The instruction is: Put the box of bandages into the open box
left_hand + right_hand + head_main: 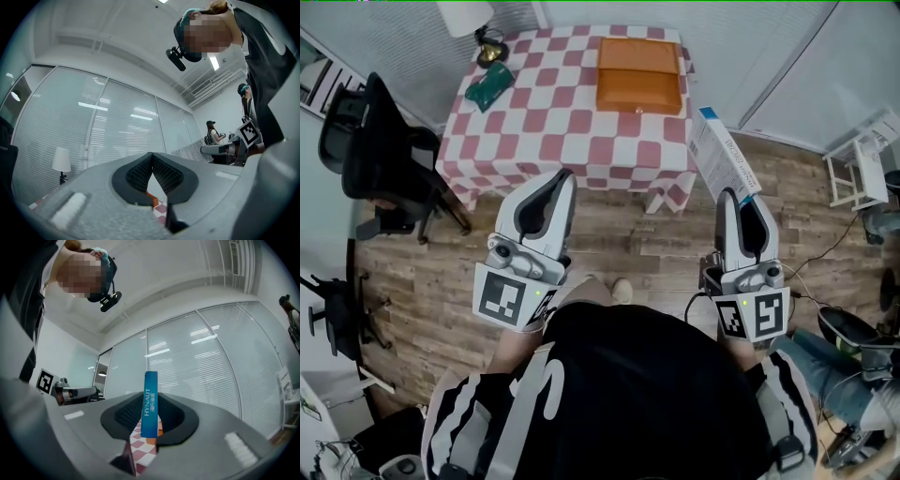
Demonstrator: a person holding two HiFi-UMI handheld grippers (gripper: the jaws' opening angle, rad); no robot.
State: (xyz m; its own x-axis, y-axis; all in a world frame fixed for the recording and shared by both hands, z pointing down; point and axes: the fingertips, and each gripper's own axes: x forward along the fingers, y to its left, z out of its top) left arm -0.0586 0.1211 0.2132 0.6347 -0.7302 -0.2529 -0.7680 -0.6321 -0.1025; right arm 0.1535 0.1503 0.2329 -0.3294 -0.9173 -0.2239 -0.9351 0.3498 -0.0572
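While the left gripper [565, 178] hangs over the wood floor [619, 234] with its fingers pressed together on nothing, the open box [639, 75] (orange, only orange showing inside) sits on the far checkered table [572, 127], right of a green object [490, 84]. Rightward, the right gripper [729, 199] clamps the box of bandages [719, 150], nearer than the table's right corner.
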